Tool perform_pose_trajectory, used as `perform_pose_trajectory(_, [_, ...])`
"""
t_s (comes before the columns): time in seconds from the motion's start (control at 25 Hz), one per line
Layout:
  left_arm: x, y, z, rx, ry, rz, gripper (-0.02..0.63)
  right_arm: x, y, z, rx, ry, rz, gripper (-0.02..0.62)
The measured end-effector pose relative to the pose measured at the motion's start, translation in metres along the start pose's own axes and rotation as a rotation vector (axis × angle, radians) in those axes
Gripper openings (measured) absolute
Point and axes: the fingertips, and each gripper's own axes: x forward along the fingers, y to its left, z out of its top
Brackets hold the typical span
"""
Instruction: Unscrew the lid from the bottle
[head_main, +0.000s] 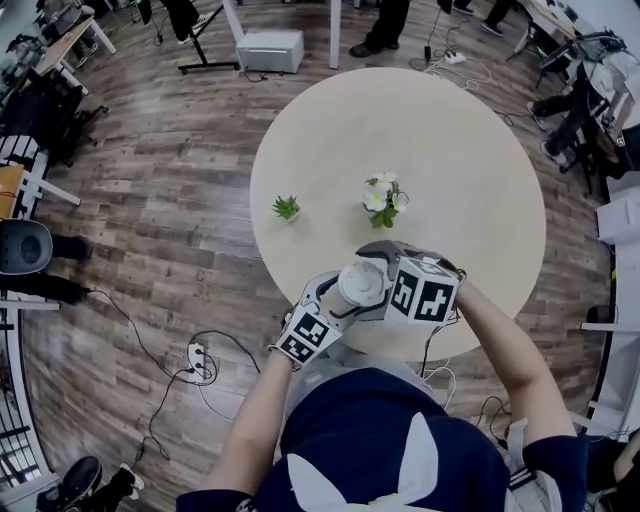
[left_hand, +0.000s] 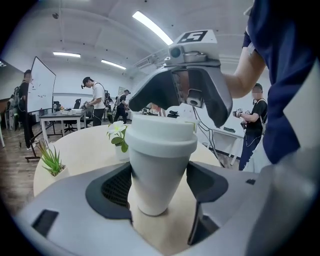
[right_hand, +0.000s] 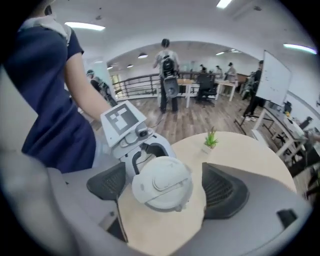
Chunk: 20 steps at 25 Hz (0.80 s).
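Round table (head_main: 480, 150), flowers (head_main: 384, 200) and succulent (head_main: 287, 208) behind — left gripper (left_hand: 160, 186) pinches bottle (left_hand: 156, 167), right gripper (right_hand: 166, 188) spread round lid (right_hand: 161, 181).

1. My head view looks steeply down from well above. The round surface (head_main: 470, 150) fills the upper middle of the frame, and both claws meet just below centre.
2. My left claw view sits right behind the left claw (left_hand: 160, 187) and faces roughly level across the surface. The bottle (left_hand: 157, 165) looms at centre, very near the lens, and the right claw (left_hand: 180, 107) faces back from upper centre.
3. My right claw view looks down along its own jaws, close onto the lid (right_hand: 162, 190) at lower centre.
4. All three views share the bottle, the surface and the small green plant (head_main: 286, 207). The two claw views face one another.
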Motion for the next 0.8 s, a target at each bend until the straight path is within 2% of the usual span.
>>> perform_pose_trajectory(0.12, [0.001, 0.001, 0.0, -0.003, -0.002, 0.001, 0.341, -0.002, -0.022, -0.002, 0.263, -0.137, -0.202, 0.466])
perform_pose_trajectory(0.2, [0.001, 0.0, -0.001, 0.002, 0.0, 0.002, 0.341, 0.0, -0.026, -0.003, 0.428, -0.208, -0.28, 0.463])
perform_pose_trajectory(0.32, [0.001, -0.001, -0.001, 0.01, 0.003, 0.005, 0.341, 0.01, -0.022, -0.009, 0.545, -0.243, -0.36, 0.46])
perform_pose_trajectory(0.4, [0.001, 0.0, -0.001, 0.01, 0.002, 0.006, 0.341, 0.015, -0.023, -0.013, 0.562, -0.239, -0.428, 0.448])
perform_pose_trajectory(0.52, [0.002, 0.0, -0.002, 0.009, 0.003, 0.005, 0.341, 0.021, -0.024, -0.017, 0.519, -0.229, -0.502, 0.456])
perform_pose_trajectory(0.8, [0.003, -0.001, -0.001, 0.011, 0.0, 0.008, 0.341, 0.018, -0.024, -0.017, 0.537, -0.244, -0.527, 0.451])
